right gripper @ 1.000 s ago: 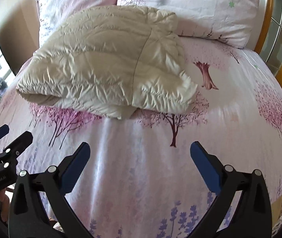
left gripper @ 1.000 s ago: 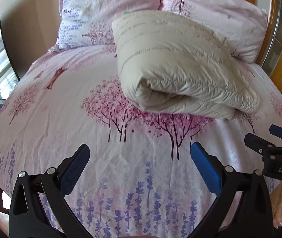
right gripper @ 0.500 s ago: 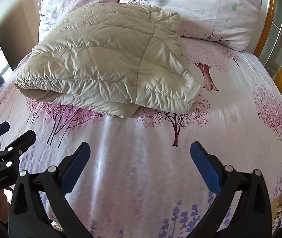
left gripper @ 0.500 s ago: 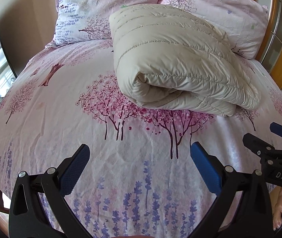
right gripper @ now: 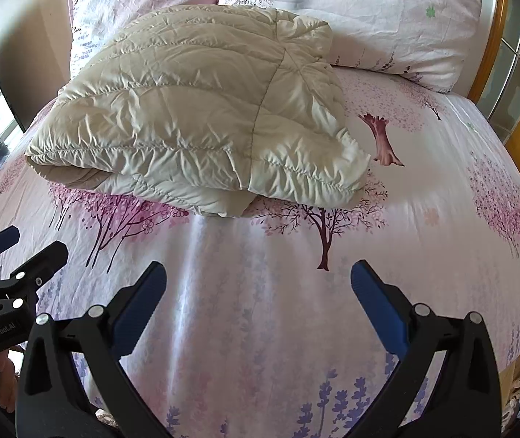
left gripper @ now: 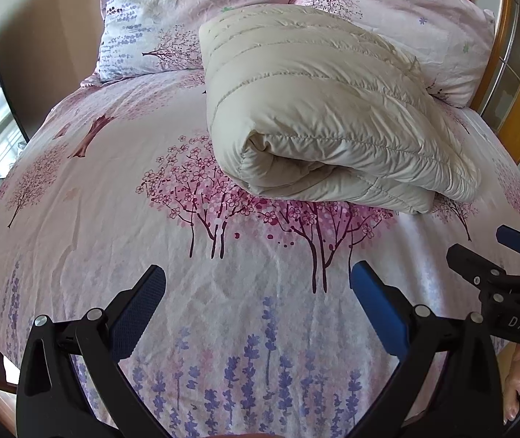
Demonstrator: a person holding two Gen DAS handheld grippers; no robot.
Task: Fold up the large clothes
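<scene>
On the pink bedsheet (left gripper: 88, 219) printed with blossom trees and lavender, a cream quilted puffer jacket (left gripper: 325, 116) lies folded into a thick bundle, its far edge touching the two matching floral pillows (right gripper: 387, 18) by the wooden headboard (right gripper: 493, 47). Nearer the foot, the left gripper (left gripper: 258, 284) and right gripper (right gripper: 259, 284) hover above bare sheet with blue-padded jaws spread wide, holding nothing
</scene>
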